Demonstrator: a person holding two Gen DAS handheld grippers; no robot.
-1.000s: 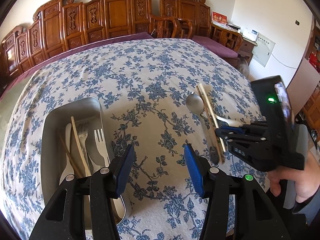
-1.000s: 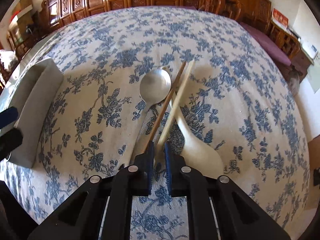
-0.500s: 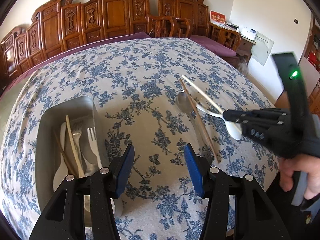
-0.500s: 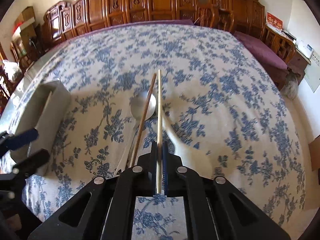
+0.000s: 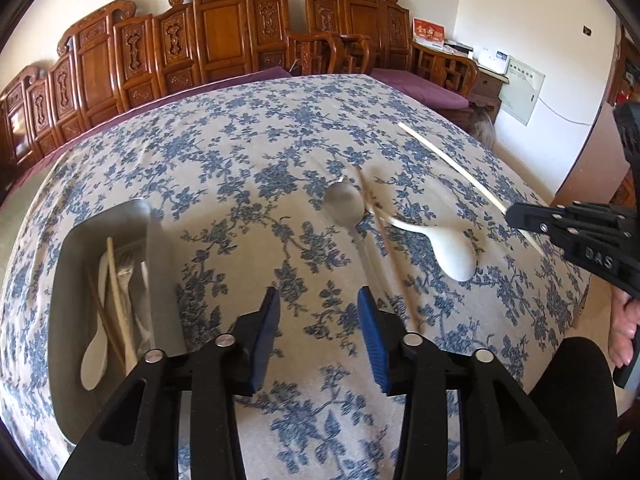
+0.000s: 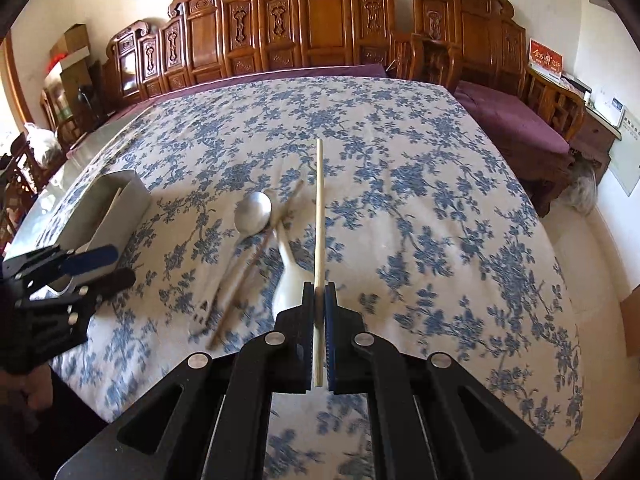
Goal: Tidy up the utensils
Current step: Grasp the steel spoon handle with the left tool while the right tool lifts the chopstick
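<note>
My right gripper (image 6: 319, 300) is shut on a pale chopstick (image 6: 319, 216) and holds it above the table; the chopstick (image 5: 452, 166) and the right gripper (image 5: 516, 214) also show at the right of the left wrist view. On the cloth lie a metal spoon (image 6: 253, 213), a white ceramic spoon (image 6: 288, 280) and a brown chopstick (image 6: 256, 258). My left gripper (image 5: 318, 322) is open and empty, just right of the metal tray (image 5: 68, 264), which holds forks, a white spoon and chopsticks.
The table is covered by a blue floral cloth (image 6: 400, 184). Carved wooden chairs (image 6: 320, 32) line the far side. The table's edge drops off at the right (image 5: 576, 280) and toward me.
My right gripper has lifted the pale chopstick off the cloth, up and back to the right. The brown chopstick and both spoons stay on the table. The left gripper has risen.
</note>
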